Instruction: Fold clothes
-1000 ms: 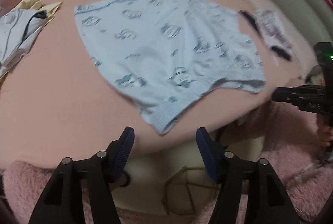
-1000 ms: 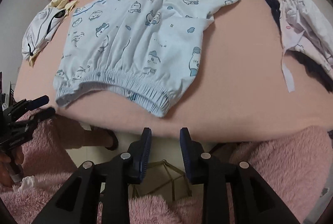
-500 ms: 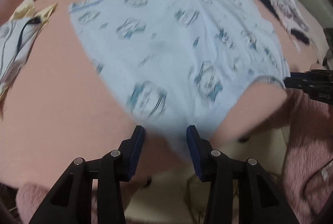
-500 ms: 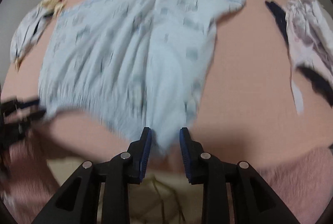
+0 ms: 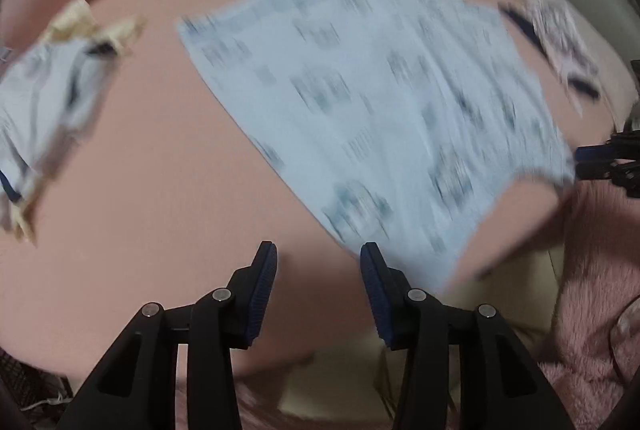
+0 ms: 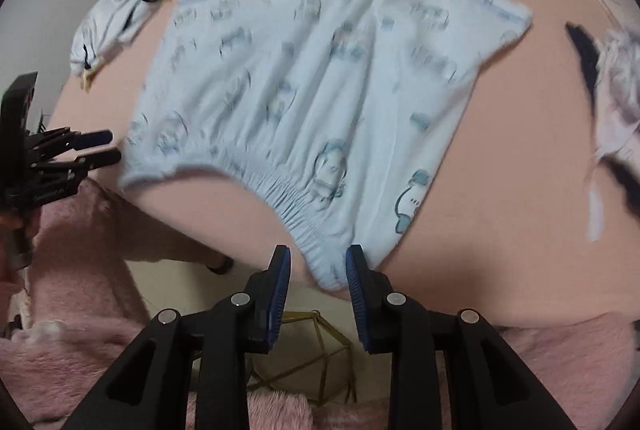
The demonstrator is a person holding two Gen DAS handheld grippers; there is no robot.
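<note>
Pale blue printed shorts (image 6: pixel 320 86) lie flat on the pink bed (image 6: pixel 500 230); they are blurred in the left wrist view (image 5: pixel 380 118). My right gripper (image 6: pixel 316 266) is open, its jaws on either side of the right end of the elastic waistband at the bed's near edge. My left gripper (image 5: pixel 318 262) is open over bare bed, just left of the waistband's left corner; it also shows in the right wrist view (image 6: pixel 100 146).
A white and yellow garment (image 5: pixel 48 98) lies at the left of the bed. A white and navy garment (image 6: pixel 616 110) lies at the right. A pink fluffy rug (image 6: pixel 80 310) and a gold wire frame (image 6: pixel 312 358) are below the bed edge.
Both grippers moved forward to the bed's near edge. The right one now straddles the waistband corner. The left one has narrowed and shifted left of the shorts.
</note>
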